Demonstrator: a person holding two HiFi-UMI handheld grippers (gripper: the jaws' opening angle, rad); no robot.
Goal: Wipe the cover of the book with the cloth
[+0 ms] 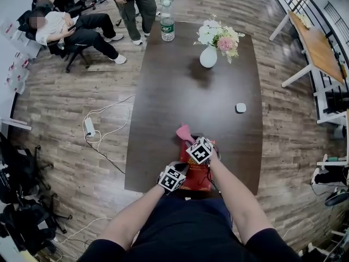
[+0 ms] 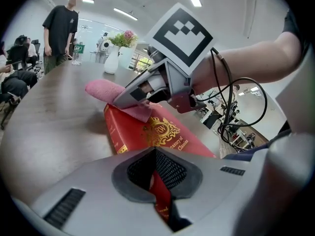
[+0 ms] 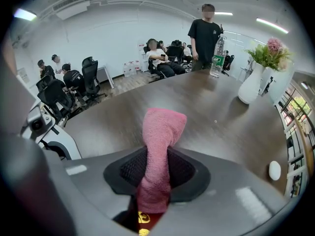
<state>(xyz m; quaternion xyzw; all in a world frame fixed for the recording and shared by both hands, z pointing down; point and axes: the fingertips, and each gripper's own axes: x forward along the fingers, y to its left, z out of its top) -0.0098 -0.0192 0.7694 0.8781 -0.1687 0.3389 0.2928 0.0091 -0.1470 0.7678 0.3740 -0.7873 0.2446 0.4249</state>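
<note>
Book (image 1: 197, 180), red with a gold crest, lay flat at the near edge of the dark table (image 1: 191, 91), right in front of the person. Left gripper (image 1: 175, 171) was at the book's near left side. In the left gripper view its jaws were clamped on a red edge of the book (image 2: 147, 132), likely to pin it down so it wouldn't slide under the wiping.

Next to the right, the right gripper (image 1: 192, 141) was over the book's far end, jaws pinched on the pink cloth (image 1: 184, 131). The right gripper view showed the cloth (image 3: 160, 132) bunched between the jaws and sticking out past them over the table. In the left gripper view the cloth's lower fold (image 2: 106, 90) touched the far part of the cover, and the rest hung off past the spine. Holding it by the middle leaves a loose flap to drag across the cover.

Judgement: wiping in progress at the far edge; near part of the cover, with the crest, likely not yet done.

Farther right a small white object (image 1: 240, 107) sat well apart from the book. White vase (image 1: 208, 57) with flowers and a water bottle (image 1: 167, 23) stood at the far end, out of the way.
</note>
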